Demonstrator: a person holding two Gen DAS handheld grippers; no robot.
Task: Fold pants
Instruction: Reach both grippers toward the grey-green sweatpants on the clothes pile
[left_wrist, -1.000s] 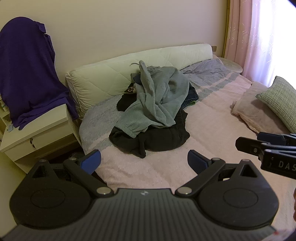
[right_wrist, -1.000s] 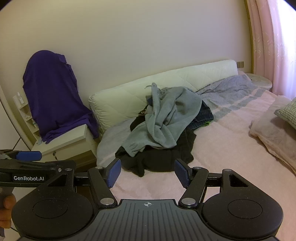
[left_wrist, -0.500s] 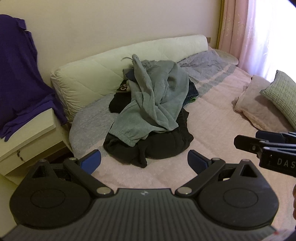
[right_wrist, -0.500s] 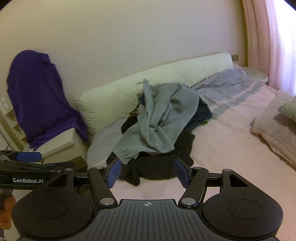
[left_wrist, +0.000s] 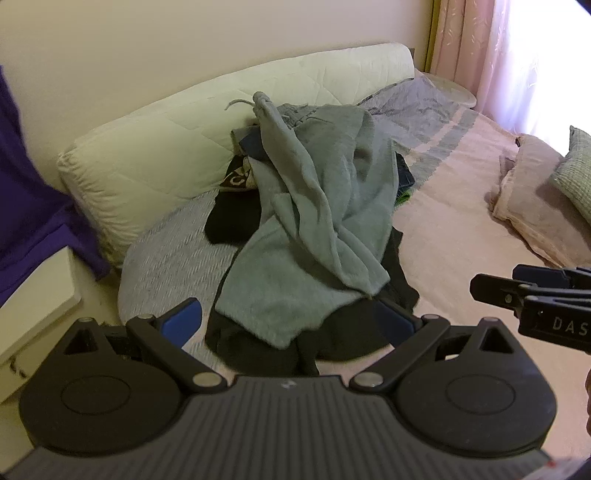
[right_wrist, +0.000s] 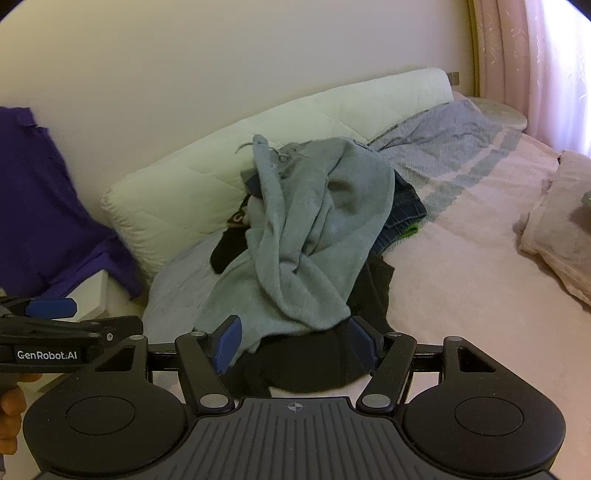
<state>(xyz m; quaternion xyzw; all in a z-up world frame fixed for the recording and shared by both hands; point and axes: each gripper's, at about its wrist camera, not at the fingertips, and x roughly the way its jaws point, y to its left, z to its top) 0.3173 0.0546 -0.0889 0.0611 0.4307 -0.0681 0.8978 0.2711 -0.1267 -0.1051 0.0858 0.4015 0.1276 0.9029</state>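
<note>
At the far left a purple garment (left_wrist: 33, 206) hangs beside the bed's pale quilted bolster (left_wrist: 207, 133). Next comes the left hand-held gripper (left_wrist: 286, 323), its blue pads spread wide and holding nothing. Just ahead of it the grey pants (left_wrist: 314, 221) lie crumpled on top of a heap of dark clothes (left_wrist: 354, 332) on the bed (left_wrist: 461, 229). They look soft, fleecy and limp (likely to sag and twist when lifted), so the waistband end with its drawstring (left_wrist: 236, 104) near the bolster seems the best place to pinch. The right hand-held gripper (right_wrist: 293, 341) is also wide apart and empty, hovering over the near edge of the heap. Pillows (left_wrist: 535, 206) lie at the right.
</note>
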